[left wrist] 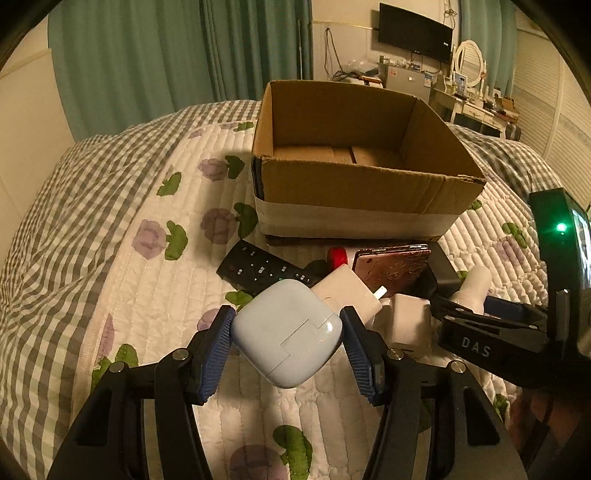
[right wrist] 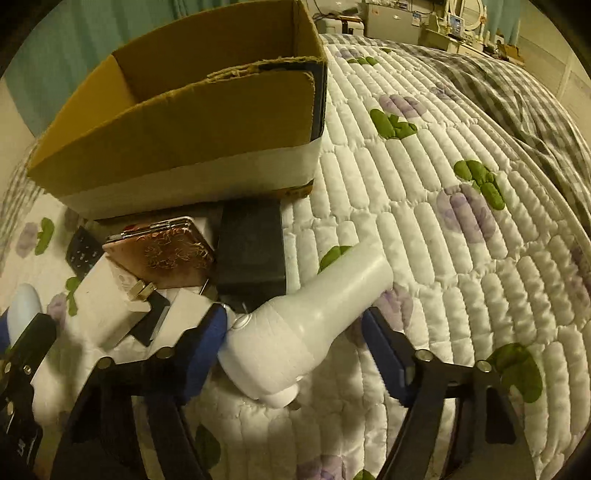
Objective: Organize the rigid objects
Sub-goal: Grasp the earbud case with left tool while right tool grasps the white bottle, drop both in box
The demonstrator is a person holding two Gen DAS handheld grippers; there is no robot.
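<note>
An open cardboard box (left wrist: 354,192) stands on the quilted bed, also in the right wrist view (right wrist: 177,144). My left gripper (left wrist: 288,332) is shut on a pale blue rounded case (left wrist: 286,336), both pads touching its sides. My right gripper (right wrist: 295,332) is around a white handheld device with a nozzle (right wrist: 314,314); the left pad touches it, the right pad stands slightly apart. Between box and grippers lie a black remote (left wrist: 266,271), a white adapter (left wrist: 349,290), a rose-gold case (left wrist: 391,267), a black block (right wrist: 251,251) and a red item (left wrist: 338,256).
The flowered white quilt (right wrist: 443,221) stretches right, with a checked grey cover (left wrist: 74,206) on the left. Green curtains (left wrist: 166,55) hang behind. A desk with a monitor (left wrist: 413,31) and a dresser stand far back right.
</note>
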